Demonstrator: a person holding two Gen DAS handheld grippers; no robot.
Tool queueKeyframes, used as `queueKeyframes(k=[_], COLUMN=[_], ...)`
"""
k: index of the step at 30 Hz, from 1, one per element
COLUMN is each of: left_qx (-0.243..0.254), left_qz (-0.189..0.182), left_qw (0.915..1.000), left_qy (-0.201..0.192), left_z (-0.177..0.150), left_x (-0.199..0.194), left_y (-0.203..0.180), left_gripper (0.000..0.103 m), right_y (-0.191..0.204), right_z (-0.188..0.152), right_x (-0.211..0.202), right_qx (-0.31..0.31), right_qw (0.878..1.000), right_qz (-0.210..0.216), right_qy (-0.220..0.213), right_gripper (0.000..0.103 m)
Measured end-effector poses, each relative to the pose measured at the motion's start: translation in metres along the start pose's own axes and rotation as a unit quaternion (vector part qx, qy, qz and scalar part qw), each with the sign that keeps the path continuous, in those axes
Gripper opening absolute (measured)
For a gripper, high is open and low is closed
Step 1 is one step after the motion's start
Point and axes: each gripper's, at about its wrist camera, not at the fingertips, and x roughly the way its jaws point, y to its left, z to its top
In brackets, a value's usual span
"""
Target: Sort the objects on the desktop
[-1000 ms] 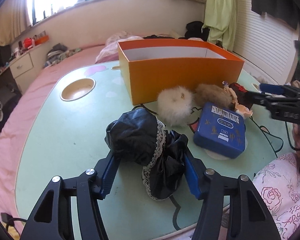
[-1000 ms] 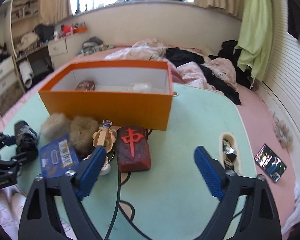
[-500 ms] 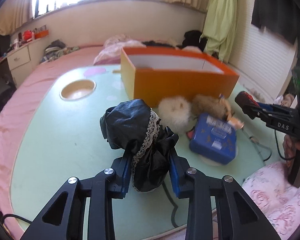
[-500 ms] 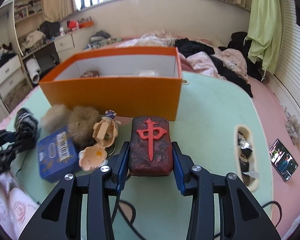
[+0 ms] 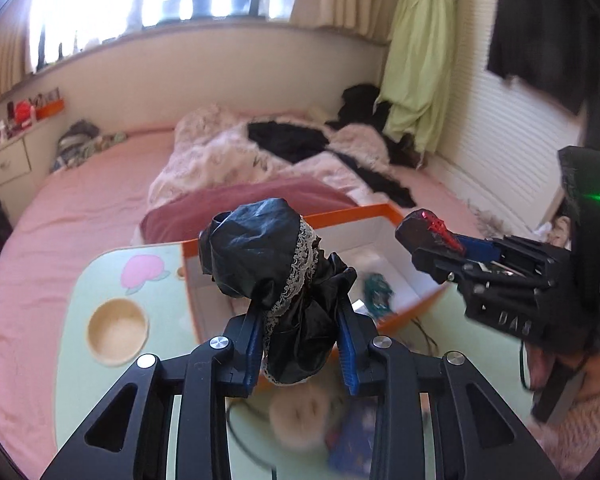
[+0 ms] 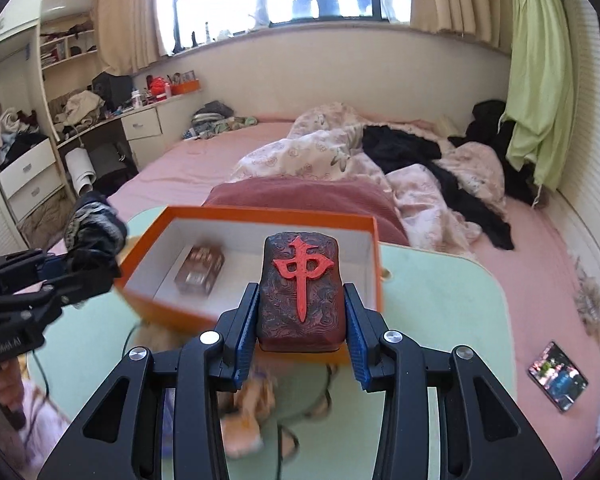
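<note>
My left gripper [image 5: 300,336] is shut on a black lace-trimmed cloth bundle [image 5: 268,264] and holds it in the air by the near edge of the open orange box [image 5: 384,211]. My right gripper [image 6: 300,330] is shut on a dark red mahjong-tile block [image 6: 302,292] with a red character, held above the orange box's [image 6: 260,216] near right corner. The right gripper with its block [image 5: 424,228] also shows in the left wrist view, over the box's right side. The left gripper with the cloth [image 6: 94,232] shows at the left of the right wrist view.
The box holds a brown patterned block [image 6: 200,270] and a green item [image 5: 376,290]. Blurred below the grippers lie a white pompom [image 5: 300,412], a blue tin [image 5: 356,436] and a tan figure [image 6: 252,408]. A round cup recess [image 5: 118,330] is in the green table. A phone [image 6: 558,376] lies on the bed.
Both grippers closed on their items a second ago and have now lifted them off the table up over the orange box. The loose items now lie below, blurred.
</note>
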Motion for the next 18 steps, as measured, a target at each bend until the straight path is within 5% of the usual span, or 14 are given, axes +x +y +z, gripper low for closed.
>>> queueKeyframes(k=[5,9,13,18], left_qx=[-0.022,-0.014,-0.014,-0.014], left_qz=[0.011,0.038,0.021,0.01], left_qw=[0.9992,0.9989,0.9996,0.9998], left_qy=[0.032,0.022,-0.016,-0.005], left_z=[0.006,0.003,-0.006,-0.032], left_x=[0.044,0.042,0.008,-0.022], left_y=[0.007,0.006,0.01,0.012], left_gripper=[0.035,0.071,0.09,0.096], right_y=[0.002,0.004,0.004,0.011], right_z=[0.015,0.018,0.012,-0.007], right_x=[0.048,0.063,0.045,-0.008], right_qx=[0.013,0.027,0.031,0.004], right_qw=[0.999,0.997,0.997,0.998], right_qz=[-0.033,-0.053,-0.065,-0.052], right_qy=[0.038,0.051,0.025,-0.03], right_gripper=[0.041,0.042,0.053,0.067])
